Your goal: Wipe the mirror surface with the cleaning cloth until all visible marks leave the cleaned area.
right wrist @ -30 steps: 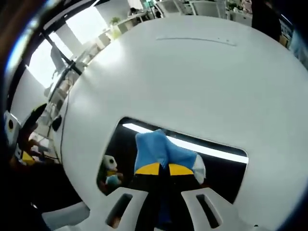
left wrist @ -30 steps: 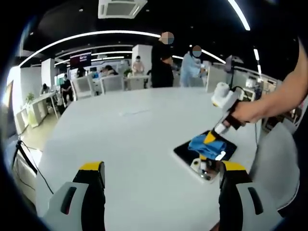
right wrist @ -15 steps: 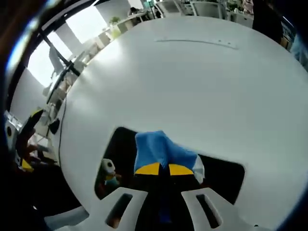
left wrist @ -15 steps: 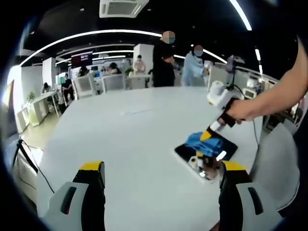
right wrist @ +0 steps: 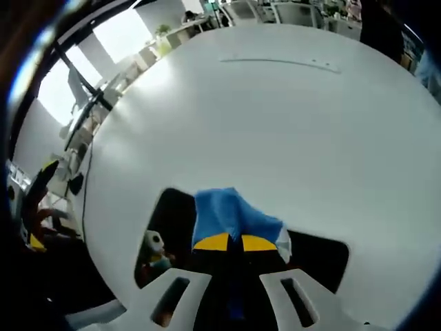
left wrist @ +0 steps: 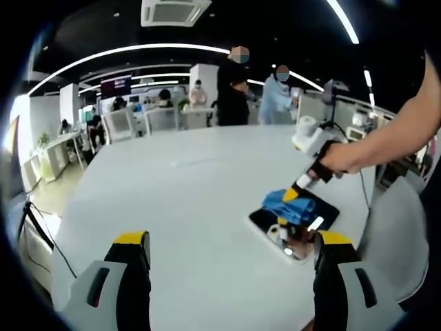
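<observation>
A dark rectangular mirror (left wrist: pixel 322 211) lies flat on the white table (left wrist: pixel 186 207) at the right. My right gripper (left wrist: pixel 292 195) is shut on a blue cleaning cloth (left wrist: pixel 284 205) and presses it onto the glass. In the right gripper view the cloth (right wrist: pixel 224 214) bunches out past the shut yellow-tipped jaws of the right gripper (right wrist: pixel 228 242), with the mirror (right wrist: pixel 172 221) dark on both sides. My left gripper (left wrist: pixel 231 248) hovers open over the table's near edge, well left of the mirror, with nothing between its fingers.
The mirror reflects a small toy-like shape (right wrist: pixel 155 252) near its left end. A hand (left wrist: pixel 341 158) holds the right gripper. People (left wrist: pixel 234 89) stand beyond the table's far side, among desks and chairs (left wrist: pixel 131 121). A cable (left wrist: pixel 41 234) hangs off the table's left edge.
The right gripper has slid the cloth a little across the mirror, toward its far left part. The left gripper has stayed still and open.
</observation>
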`<state>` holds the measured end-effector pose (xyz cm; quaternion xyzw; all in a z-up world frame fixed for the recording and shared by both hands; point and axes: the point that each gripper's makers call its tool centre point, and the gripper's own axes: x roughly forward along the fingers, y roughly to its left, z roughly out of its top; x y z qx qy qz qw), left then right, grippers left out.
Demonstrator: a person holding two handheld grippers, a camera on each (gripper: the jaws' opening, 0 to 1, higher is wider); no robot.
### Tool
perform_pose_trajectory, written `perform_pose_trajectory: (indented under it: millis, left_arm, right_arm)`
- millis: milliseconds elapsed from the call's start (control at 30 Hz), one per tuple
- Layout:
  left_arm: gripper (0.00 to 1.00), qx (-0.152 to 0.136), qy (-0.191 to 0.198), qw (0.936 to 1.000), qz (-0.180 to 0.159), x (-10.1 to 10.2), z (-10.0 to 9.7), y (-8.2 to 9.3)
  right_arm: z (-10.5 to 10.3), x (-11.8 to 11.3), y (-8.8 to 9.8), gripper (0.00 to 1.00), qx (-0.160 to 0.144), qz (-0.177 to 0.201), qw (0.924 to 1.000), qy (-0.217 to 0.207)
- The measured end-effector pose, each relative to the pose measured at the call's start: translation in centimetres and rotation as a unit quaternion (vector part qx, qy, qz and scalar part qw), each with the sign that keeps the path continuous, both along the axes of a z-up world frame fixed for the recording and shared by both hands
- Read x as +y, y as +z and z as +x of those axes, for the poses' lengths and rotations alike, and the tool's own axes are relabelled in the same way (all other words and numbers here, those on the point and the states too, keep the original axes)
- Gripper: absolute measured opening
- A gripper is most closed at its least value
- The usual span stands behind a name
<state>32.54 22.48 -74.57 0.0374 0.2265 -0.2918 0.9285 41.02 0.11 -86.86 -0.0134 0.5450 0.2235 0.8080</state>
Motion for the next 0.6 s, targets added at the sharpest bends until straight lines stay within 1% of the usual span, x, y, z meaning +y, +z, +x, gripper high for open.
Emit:
perform_pose_trajectory:
  millis: [233,300,333,600]
  left_arm:
    - [1.00,-0.002,0.001,1.0000,-0.001,0.09,0.22,0.25]
    - [1.00,-0.001,-0.002,1.0000,-0.001,-0.02,0.20,0.23]
    - [1.00,-0.003,-0.004,1.0000,-0.007,-0.23,0.21,0.41]
    - [1.00,-0.002,-0.009,0.9999,-0.009,-0.57,0.26,0.52]
  right_arm:
    - [-0.03,-0.03,0.04,0.00,-0.002,0.001,1.0000,0.002]
    - [0.00,-0.03,0.02,0.00,-0.002,0.001,1.0000,0.004]
    - [0.02,-0.05,0.01,0.00,-0.002,0.000,1.0000,0.006]
    - [-0.10,-0.25,0.17,0.00,-0.005,-0.004,0.9999,0.008]
